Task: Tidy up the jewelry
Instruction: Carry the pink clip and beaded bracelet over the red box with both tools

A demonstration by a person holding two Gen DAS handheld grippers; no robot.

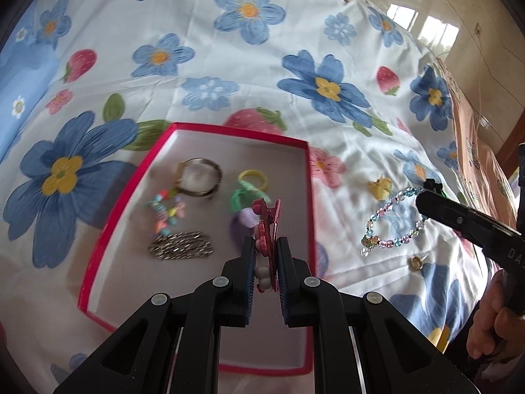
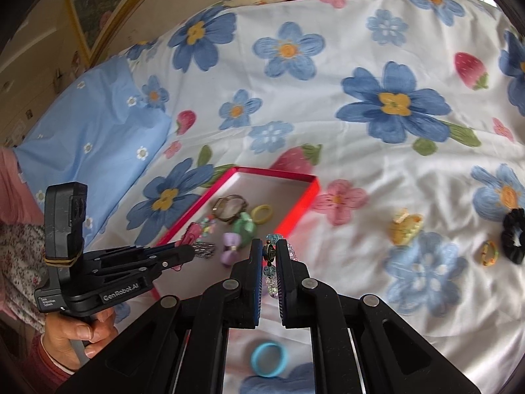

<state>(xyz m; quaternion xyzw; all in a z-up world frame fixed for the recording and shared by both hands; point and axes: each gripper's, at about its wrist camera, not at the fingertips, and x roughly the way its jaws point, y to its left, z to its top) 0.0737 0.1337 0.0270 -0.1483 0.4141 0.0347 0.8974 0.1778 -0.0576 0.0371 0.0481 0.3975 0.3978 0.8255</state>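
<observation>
Left gripper (image 1: 265,256) is nearly closed on a red hair clip (image 1: 267,229), pinched edge-on between the blue pads, hovering over the right side of the red box (image 1: 98,246). Right gripper (image 2: 269,256) is also almost closed, clamped on the bead bracelet (image 2: 272,272) by a dark charm; the beads hang above and below the pads, just outside the box's near corner, over the sheet (image 2: 361,49). Risks, as I judge them: the clip is held by a thin edge, so it could twist or slip out early and land on the purple bow (image 1: 244,218) instead of bare lining; the bracelet is round, glossy, and slack — it may swing and catch the box rim, or slide through the pads. The two grippers are close together at the box, so a bump is possible. The box is stiff card with a pale matte lining and a low wall. Inside are a metal bangle (image 1: 200,177), a silver chain (image 1: 180,246) bunched up, a pastel bead string (image 1: 165,211), a yellow ring (image 1: 252,179), and a green bow (image 1: 239,197). Still out on the soft, wrinkled floral sheet are a yellow claw clip (image 2: 405,225), a black scrunchie (image 2: 513,236), a small striped ring (image 2: 489,252), and a blue band (image 2: 269,358) — plus a small gold piece (image 1: 415,262), type unclear.
</observation>
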